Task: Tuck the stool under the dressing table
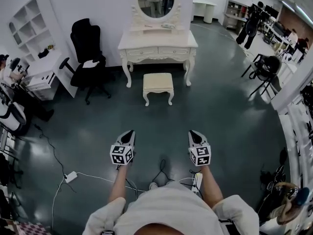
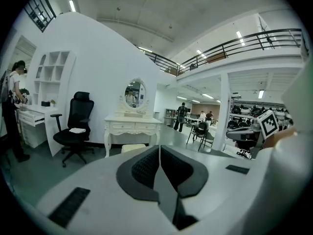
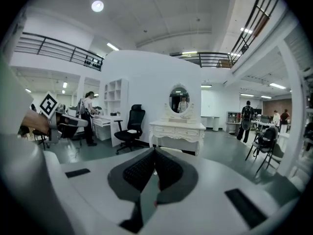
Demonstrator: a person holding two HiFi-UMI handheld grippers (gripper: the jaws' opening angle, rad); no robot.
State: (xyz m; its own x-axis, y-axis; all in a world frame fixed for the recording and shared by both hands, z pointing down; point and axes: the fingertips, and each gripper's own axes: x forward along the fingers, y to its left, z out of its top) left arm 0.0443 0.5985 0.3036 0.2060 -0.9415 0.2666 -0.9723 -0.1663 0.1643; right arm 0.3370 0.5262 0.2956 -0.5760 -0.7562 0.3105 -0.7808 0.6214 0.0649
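Note:
The cream padded stool [image 1: 158, 83] stands on the dark floor just in front of the white dressing table [image 1: 157, 42], outside the table's leg space. An oval mirror tops the table. My left gripper [image 1: 130, 133] and right gripper [image 1: 193, 133] hover side by side well short of the stool, both pointing at it. Each is shut with nothing between its jaws. In the left gripper view the shut left gripper [image 2: 159, 148] partly hides the stool [image 2: 133, 147] below the table [image 2: 132, 127]. The right gripper view shows the right gripper [image 3: 154, 151] shut and the table [image 3: 177, 127] beyond.
A black office chair [image 1: 88, 58] stands left of the table, beside a white shelf and desk [image 1: 36, 33]. A power strip [image 1: 71, 176] and cables lie on the floor near my feet. Another black chair [image 1: 264, 67] is at the right. People stand at both sides.

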